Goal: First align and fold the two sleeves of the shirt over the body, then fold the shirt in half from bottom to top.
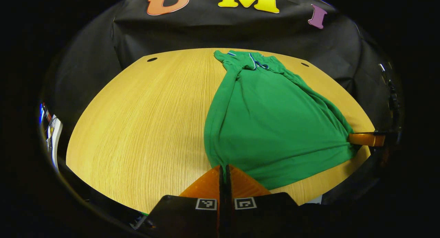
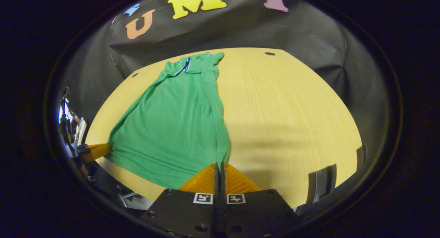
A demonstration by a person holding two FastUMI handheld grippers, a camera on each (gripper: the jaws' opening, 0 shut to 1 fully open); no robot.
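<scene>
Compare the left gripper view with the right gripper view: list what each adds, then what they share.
Left gripper view: the left gripper up close, shut on one hem corner, with the right gripper far off at the other corner. Right gripper view: the same two pinches seen from the other side, plus a dark fitting at the table edge. Both: the green shirt lying on the wooden table, collar at the far end, hem stretched between the two grippers.
</scene>
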